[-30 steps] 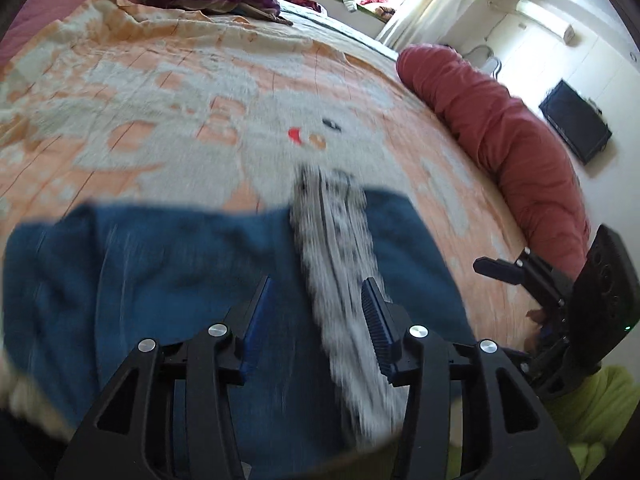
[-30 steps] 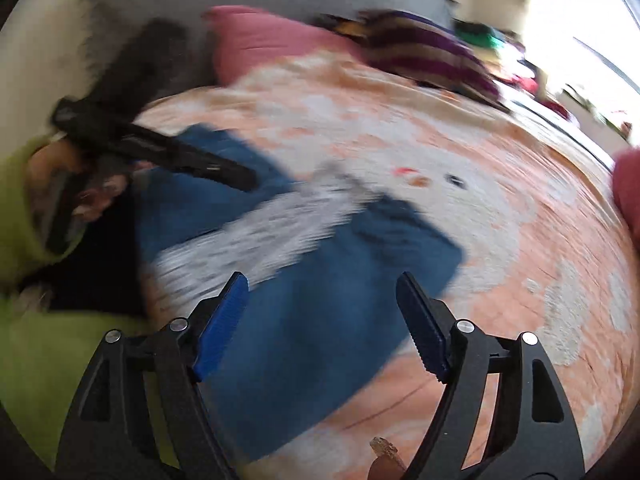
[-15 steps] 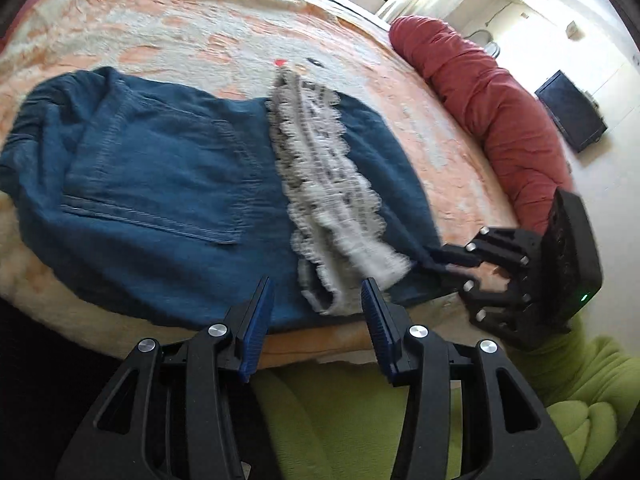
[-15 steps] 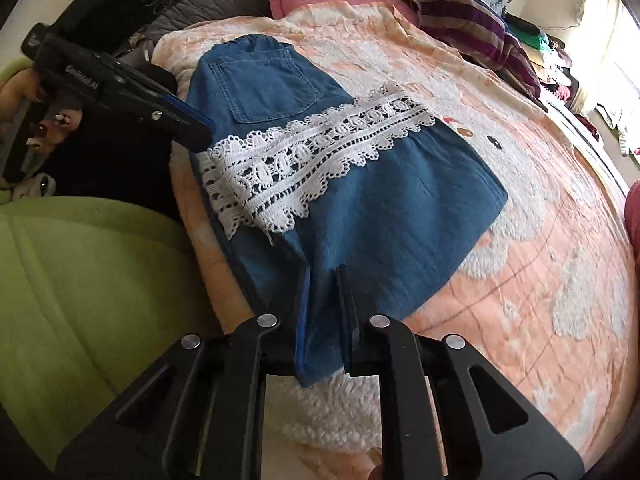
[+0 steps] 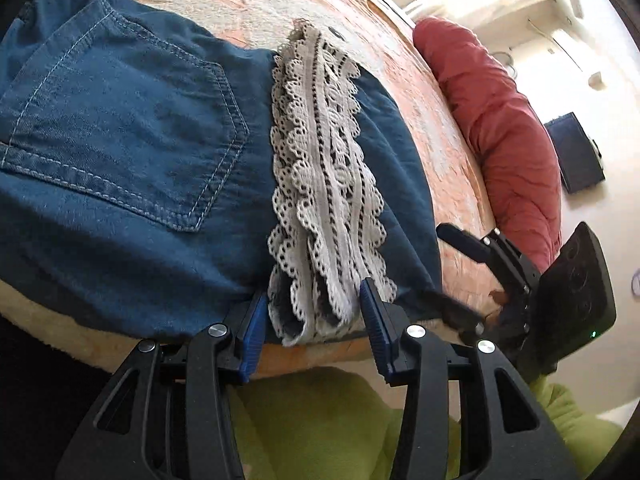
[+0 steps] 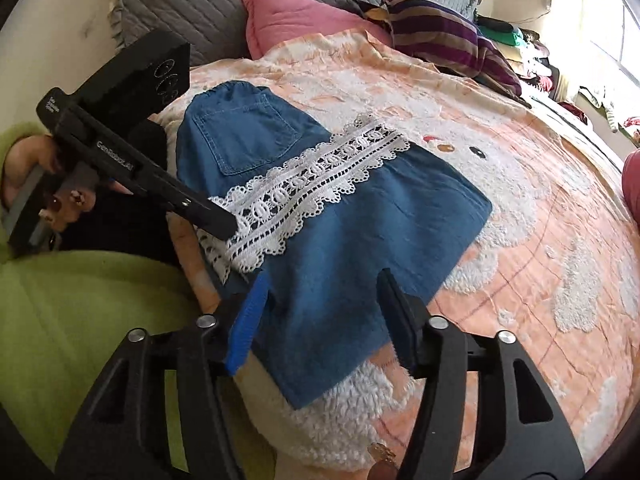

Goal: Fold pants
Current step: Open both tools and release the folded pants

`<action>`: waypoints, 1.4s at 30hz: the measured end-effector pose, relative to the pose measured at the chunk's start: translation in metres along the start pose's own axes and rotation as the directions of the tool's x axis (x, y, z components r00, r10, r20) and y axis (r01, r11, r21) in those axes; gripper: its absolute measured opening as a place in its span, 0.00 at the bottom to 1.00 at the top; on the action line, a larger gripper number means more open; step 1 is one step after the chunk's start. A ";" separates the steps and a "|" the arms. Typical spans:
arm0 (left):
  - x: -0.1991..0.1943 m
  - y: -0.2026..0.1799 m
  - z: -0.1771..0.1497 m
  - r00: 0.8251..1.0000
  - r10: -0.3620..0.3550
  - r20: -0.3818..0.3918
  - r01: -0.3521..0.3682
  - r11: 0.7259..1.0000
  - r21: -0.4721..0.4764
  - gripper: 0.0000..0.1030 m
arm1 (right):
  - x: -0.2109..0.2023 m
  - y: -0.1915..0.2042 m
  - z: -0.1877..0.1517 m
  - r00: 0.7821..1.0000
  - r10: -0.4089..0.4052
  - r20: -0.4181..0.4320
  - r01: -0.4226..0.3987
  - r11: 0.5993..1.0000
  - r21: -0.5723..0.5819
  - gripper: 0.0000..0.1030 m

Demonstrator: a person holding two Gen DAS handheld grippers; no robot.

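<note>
Denim pants [image 6: 320, 216] lying folded on bed [image 6: 520, 240], at near edge, pocket side up, white lace hem [image 6: 316, 192] laid across middle. Soft, light, limp cloth; likely to sag and slide if lifted from one point; lace looks snag-prone. Best hold probably at near edge or corners, pinching all layers together. Left tool [image 5: 312, 320] straddling near end of lace, jaws just closing in, pads not clearly pressing on it yet. Right tool [image 6: 320, 308] over near denim edge, jaws just reopened, released, cloth between but ungripped. Near edge overhanging slightly toward green-clad lap [image 6: 80, 320]. Plenty of open blanket beyond pants; pink pillow [image 6: 300, 16], striped cushion [image 6: 448, 40], red bolster [image 5: 492, 128] well apart.
</note>
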State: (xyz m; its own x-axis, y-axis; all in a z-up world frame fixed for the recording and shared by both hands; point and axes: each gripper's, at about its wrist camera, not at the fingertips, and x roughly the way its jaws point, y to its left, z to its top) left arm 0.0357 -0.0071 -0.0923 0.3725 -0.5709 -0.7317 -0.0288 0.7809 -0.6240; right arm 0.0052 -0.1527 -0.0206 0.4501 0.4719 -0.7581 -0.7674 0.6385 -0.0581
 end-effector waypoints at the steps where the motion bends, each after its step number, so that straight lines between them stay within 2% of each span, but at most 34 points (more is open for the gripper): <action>1: -0.001 -0.002 0.000 1.000 0.016 0.014 -0.016 1.000 0.013 0.17 | 0.006 0.000 0.001 1.000 -0.008 -0.013 0.008 1.000 0.005 0.50; 3: -0.010 -0.003 -0.001 0.999 0.011 0.040 -0.012 1.000 0.017 0.15 | 0.009 -0.001 0.002 1.000 -0.003 -0.023 0.004 1.000 0.017 0.50; 6: -0.035 -0.011 -0.005 0.995 0.037 0.091 -0.045 0.996 0.077 0.14 | 0.010 0.005 0.006 1.000 0.023 -0.018 -0.023 1.000 0.010 0.51; 9: -0.043 -0.003 -0.008 0.990 0.097 0.100 -0.105 0.991 0.084 0.15 | 0.014 0.012 0.005 0.999 0.029 -0.037 -0.029 1.000 -0.008 0.53; 11: -0.033 0.011 -0.007 0.994 0.093 0.057 -0.095 0.995 0.034 0.20 | 0.021 0.012 0.002 0.997 0.023 -0.068 -0.023 1.000 -0.001 0.55; 15: -0.026 0.006 -0.008 0.993 0.107 0.054 -0.110 0.993 0.051 0.25 | 0.019 0.012 0.000 0.997 0.027 -0.076 -0.026 1.000 0.011 0.57; 16: -0.027 0.003 -0.008 0.991 0.118 0.062 -0.121 0.991 0.062 0.29 | 0.017 0.011 0.001 0.997 0.029 -0.071 -0.028 0.999 0.014 0.57; 17: -0.032 0.000 -0.008 0.987 0.141 0.079 -0.147 0.986 0.079 0.34 | 0.012 0.010 0.002 0.998 0.035 -0.052 -0.033 0.999 0.024 0.57; 20: -0.038 -0.012 -0.001 0.975 0.187 0.123 -0.202 0.972 0.117 0.37 | -0.001 0.007 0.007 0.999 0.028 0.016 -0.029 0.999 0.046 0.57; 22: -0.044 -0.026 0.002 0.959 0.231 0.163 -0.257 0.953 0.158 0.37 | -0.001 0.005 0.009 0.999 0.030 0.031 -0.032 0.998 0.059 0.57; 25: -0.043 -0.053 0.002 0.920 0.313 0.234 -0.369 0.893 0.258 0.37 | 0.010 0.006 0.005 0.999 0.038 -0.021 -0.036 0.998 0.057 0.55; 27: -0.034 -0.062 0.001 0.901 0.360 0.243 -0.423 0.852 0.309 0.37 | 0.020 0.006 -0.002 0.997 0.029 -0.067 -0.025 0.997 0.066 0.53; 29: -0.023 -0.058 -0.003 0.880 0.416 0.232 -0.474 0.813 0.340 0.38 | 0.023 0.005 -0.006 0.997 0.021 -0.079 -0.015 0.997 0.071 0.52; 30: -0.018 -0.056 -0.005 0.878 0.427 0.216 -0.478 0.807 0.347 0.38 | 0.022 0.005 -0.008 0.997 0.021 -0.075 -0.015 0.997 0.076 0.52; 33: -0.015 -0.047 -0.005 0.889 0.414 0.195 -0.457 0.827 0.326 0.39 | 0.021 0.005 -0.008 0.997 0.020 -0.071 -0.014 0.997 0.076 0.52; 34: -0.019 -0.048 -0.004 0.886 0.415 0.207 -0.462 0.828 0.318 0.44 | 0.020 0.006 -0.008 0.997 0.022 -0.068 -0.017 0.997 0.077 0.53; 40: -0.031 -0.054 -0.005 0.879 0.413 0.239 -0.473 0.821 0.319 0.44 | 0.010 0.002 -0.007 0.998 0.040 -0.041 -0.036 0.993 0.108 0.54; 42: -0.030 -0.057 -0.007 0.876 0.415 0.245 -0.476 0.820 0.317 0.51 | 0.007 0.001 -0.007 0.999 0.036 -0.035 -0.032 0.993 0.113 0.58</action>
State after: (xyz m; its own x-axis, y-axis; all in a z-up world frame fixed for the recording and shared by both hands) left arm 0.0193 -0.0361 -0.0367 0.5418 -0.1145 -0.8327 0.0930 0.9928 -0.0760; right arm 0.0045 -0.1527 -0.0305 0.4058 0.4727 -0.7822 -0.7248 0.6879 0.0397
